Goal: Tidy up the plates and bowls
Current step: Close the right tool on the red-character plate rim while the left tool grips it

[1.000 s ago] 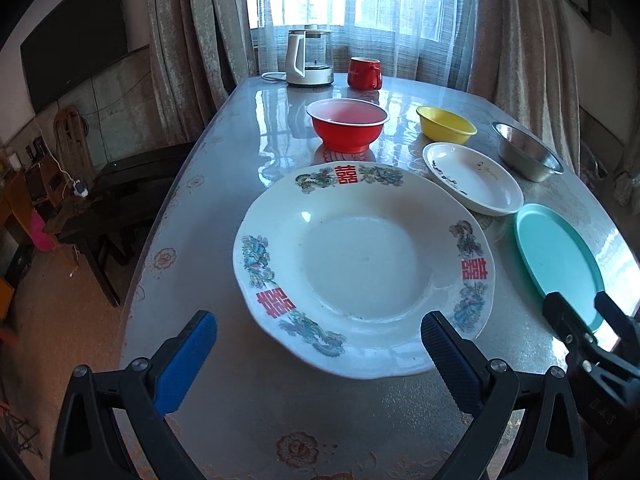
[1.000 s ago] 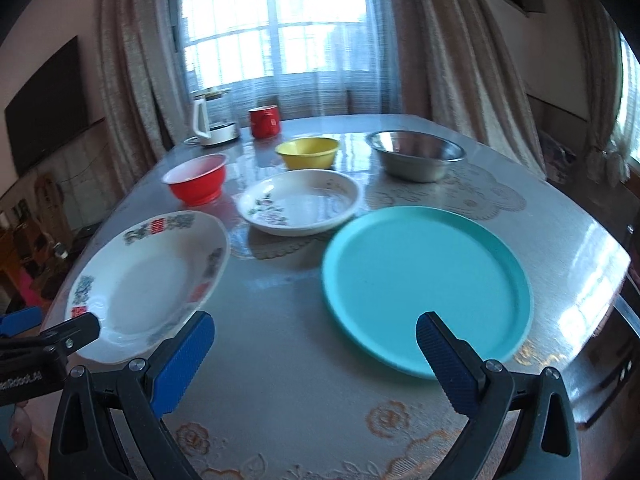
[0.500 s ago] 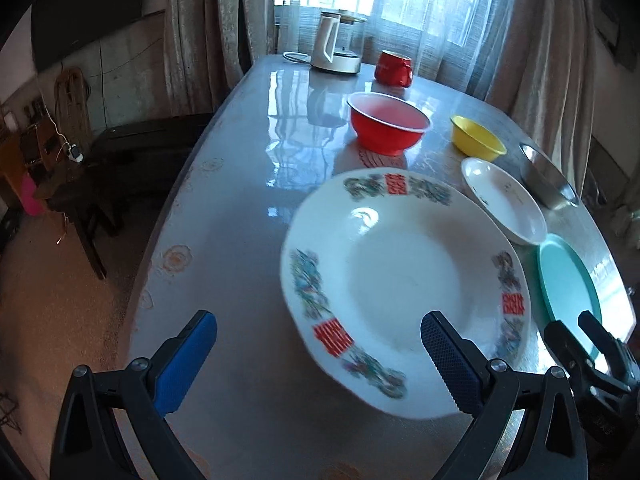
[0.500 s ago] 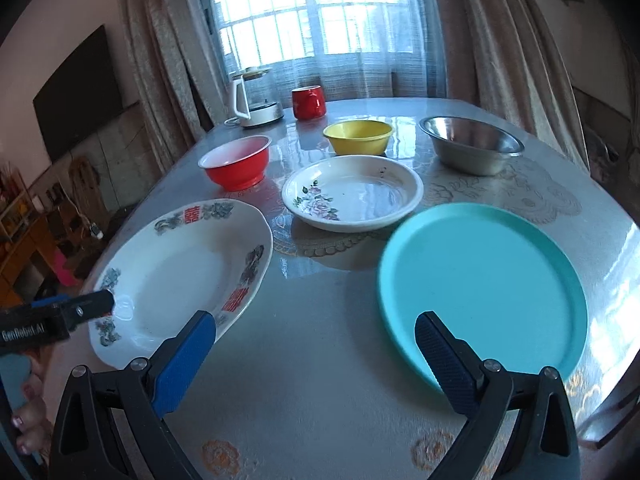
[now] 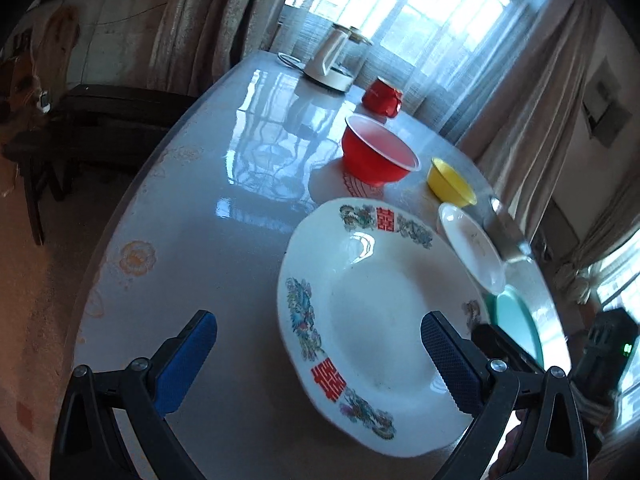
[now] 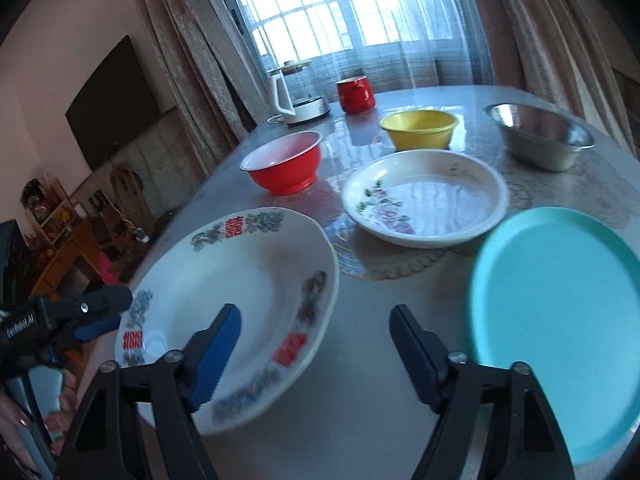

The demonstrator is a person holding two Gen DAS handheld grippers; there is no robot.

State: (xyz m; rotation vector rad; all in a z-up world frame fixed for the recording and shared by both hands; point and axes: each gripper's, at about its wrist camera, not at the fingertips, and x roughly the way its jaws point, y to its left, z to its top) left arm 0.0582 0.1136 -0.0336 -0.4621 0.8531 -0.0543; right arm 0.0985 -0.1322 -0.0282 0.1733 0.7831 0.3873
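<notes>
Right wrist: right gripper (image 6: 316, 344) angled down, jaws closing, straddling patterned plate (image 6: 240, 280) rim.

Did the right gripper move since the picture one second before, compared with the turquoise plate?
Yes. The right gripper has swung left: the turquoise plate, earlier between its fingers, now lies to their right, and the patterned white plate sits under the left finger. Its jaws are closing on nothing.

Both wrist views look steeply down, close, sharing the patterned plate (image 5: 372, 316)

Bright curtained window (image 6: 352, 12), wall-mounted dark screen (image 6: 116, 100), perhaps a television.
</notes>
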